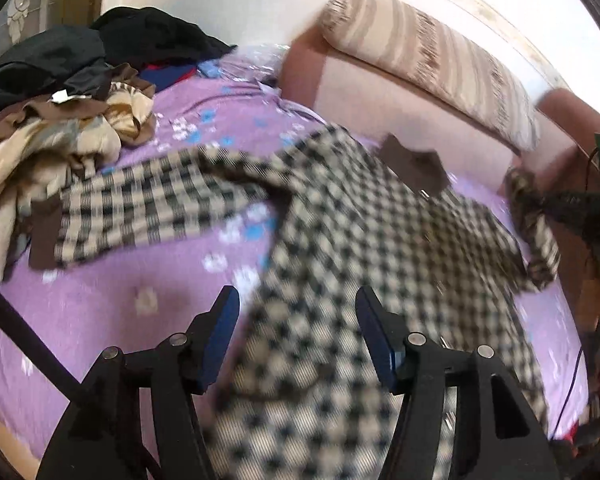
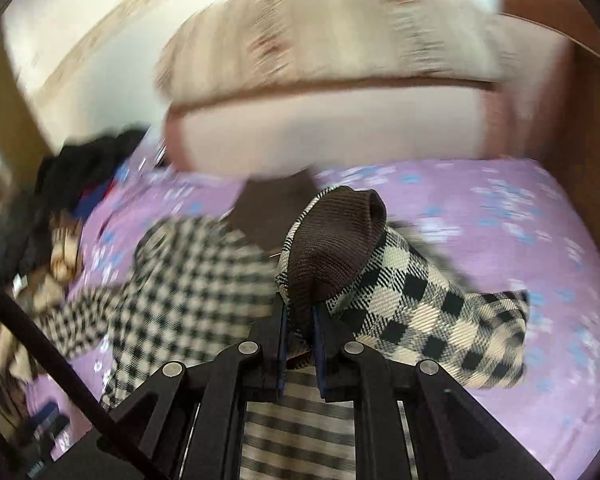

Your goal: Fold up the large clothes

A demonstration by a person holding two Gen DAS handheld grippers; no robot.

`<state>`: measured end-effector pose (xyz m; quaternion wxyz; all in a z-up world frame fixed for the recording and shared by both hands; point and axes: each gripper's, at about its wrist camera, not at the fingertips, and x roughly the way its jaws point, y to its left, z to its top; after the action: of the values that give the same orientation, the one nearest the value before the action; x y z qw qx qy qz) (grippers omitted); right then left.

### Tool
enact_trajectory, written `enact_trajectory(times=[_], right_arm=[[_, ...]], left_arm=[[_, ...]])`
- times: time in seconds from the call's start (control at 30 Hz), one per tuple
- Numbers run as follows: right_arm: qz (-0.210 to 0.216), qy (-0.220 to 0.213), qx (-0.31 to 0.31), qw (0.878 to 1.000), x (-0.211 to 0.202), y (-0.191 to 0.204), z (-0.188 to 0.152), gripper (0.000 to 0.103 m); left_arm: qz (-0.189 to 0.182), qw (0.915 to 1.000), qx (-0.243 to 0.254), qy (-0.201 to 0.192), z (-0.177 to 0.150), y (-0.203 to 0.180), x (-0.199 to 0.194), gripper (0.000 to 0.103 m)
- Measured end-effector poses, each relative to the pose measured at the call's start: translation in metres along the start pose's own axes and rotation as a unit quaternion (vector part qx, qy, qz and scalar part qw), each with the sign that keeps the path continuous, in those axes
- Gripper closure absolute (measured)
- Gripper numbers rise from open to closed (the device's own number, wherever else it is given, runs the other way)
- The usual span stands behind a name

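Observation:
A large black-and-cream checked jacket (image 1: 364,240) with brown ribbed collar and cuffs lies spread on the purple flowered bedspread (image 1: 100,312). One sleeve stretches left, ending in a brown cuff (image 1: 44,232). My left gripper (image 1: 298,300) is open and empty, hovering above the jacket's lower body. My right gripper (image 2: 299,312) is shut on the other sleeve's brown cuff (image 2: 332,232) and holds that sleeve lifted off the bed; it also shows at the right edge of the left wrist view (image 1: 540,204). The jacket body (image 2: 188,276) lies to the left in the right wrist view.
A heap of unfolded clothes (image 1: 60,112), black, brown and cream, sits at the bed's far left. A striped bolster cushion (image 1: 440,56) lies on the pink sofa back (image 1: 380,96) behind the bed. A black rod (image 1: 32,344) crosses the lower left.

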<state>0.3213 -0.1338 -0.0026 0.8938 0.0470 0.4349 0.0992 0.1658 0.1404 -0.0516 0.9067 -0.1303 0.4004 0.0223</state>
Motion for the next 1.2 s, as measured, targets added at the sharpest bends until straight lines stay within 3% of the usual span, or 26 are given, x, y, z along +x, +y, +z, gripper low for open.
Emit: enact_trajectory(times=[0.13, 0.3, 0.4, 0.47, 0.63, 0.7, 0.8, 0.87, 1.0, 1.2], right_arm=[[0.010, 0.035, -0.053, 0.998, 0.064, 0.073, -0.008, 0.091], [0.016, 0.075, -0.136, 0.988, 0.136, 0.155, -0.031, 0.089], [0.038, 0.084, -0.170, 0.981, 0.153, 0.185, -0.044, 0.074], [0.057, 0.083, -0.184, 0.978, 0.153, 0.196, -0.051, 0.053], [0.118, 0.066, -0.158, 0.978, 0.111, 0.172, -0.054, 0.051], [0.113, 0.048, -0.142, 0.982, 0.088, 0.142, -0.048, 0.051], [0.074, 0.039, -0.134, 0.987, 0.072, 0.095, -0.033, 0.051], [0.044, 0.047, -0.134, 0.989, 0.075, 0.077, -0.022, 0.051], [0.036, 0.087, -0.125, 0.988, 0.095, 0.044, -0.010, 0.049], [0.049, 0.123, -0.175, 0.976, 0.147, 0.077, -0.005, 0.039]], left_arm=[[0.011, 0.9994, -0.017, -0.029, 0.013, 0.028, 0.015, 0.044], [-0.002, 0.9982, -0.058, -0.011, 0.020, 0.059, 0.028, 0.044], [0.007, 0.9975, -0.064, -0.030, 0.025, 0.067, 0.021, 0.043], [0.009, 0.9970, -0.068, -0.038, 0.028, 0.070, 0.018, 0.040], [0.001, 0.9971, -0.066, -0.036, 0.033, 0.066, 0.022, 0.038], [-0.003, 0.9981, -0.052, -0.034, 0.035, 0.057, 0.029, 0.038], [-0.007, 0.9991, -0.032, -0.028, 0.037, 0.039, 0.041, 0.037], [-0.005, 0.9995, -0.025, -0.021, 0.036, 0.028, 0.048, 0.037], [-0.012, 0.9998, -0.008, -0.012, 0.035, 0.010, 0.056, 0.037], [-0.001, 0.9998, 0.021, -0.008, 0.034, -0.006, 0.064, 0.037]])
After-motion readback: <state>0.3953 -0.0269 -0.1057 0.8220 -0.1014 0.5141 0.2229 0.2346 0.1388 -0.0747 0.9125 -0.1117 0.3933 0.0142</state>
